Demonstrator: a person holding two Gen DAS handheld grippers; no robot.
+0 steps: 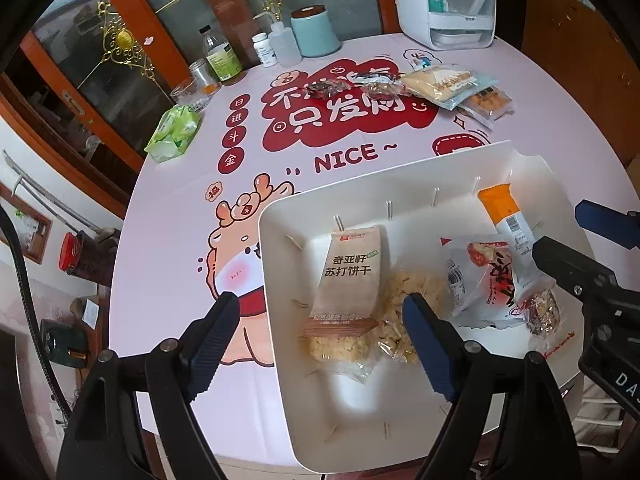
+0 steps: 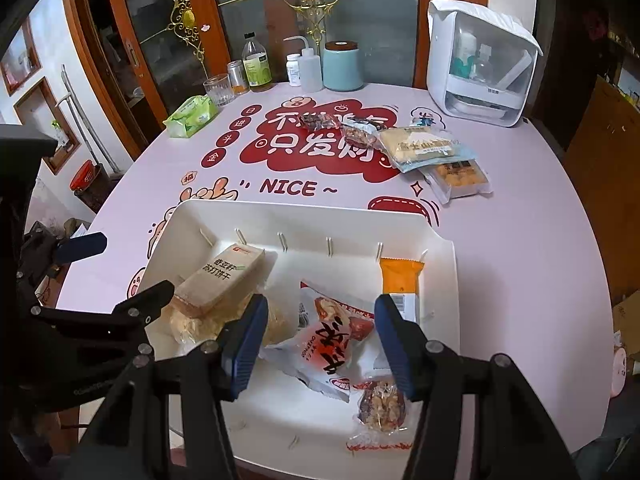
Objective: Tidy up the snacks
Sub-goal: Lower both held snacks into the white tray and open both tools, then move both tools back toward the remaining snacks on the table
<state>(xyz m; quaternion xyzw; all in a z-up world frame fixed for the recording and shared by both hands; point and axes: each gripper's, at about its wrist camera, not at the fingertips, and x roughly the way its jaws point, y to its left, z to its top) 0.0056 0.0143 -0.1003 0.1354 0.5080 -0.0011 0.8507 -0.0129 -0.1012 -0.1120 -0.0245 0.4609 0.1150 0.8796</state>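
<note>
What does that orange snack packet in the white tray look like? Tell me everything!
The orange snack packet is a long, slim sealed wrapper, glossy like plastic film. Its far end is bright orange with a crimped edge; the nearer part is white with a printed barcode. It lies flat in the white tray on the right side, its orange end pointing at the tray's far wall. Its near end seems to touch the white-and-red snack bag beside it. The right gripper hovers open above; nothing grips the packet.
</note>
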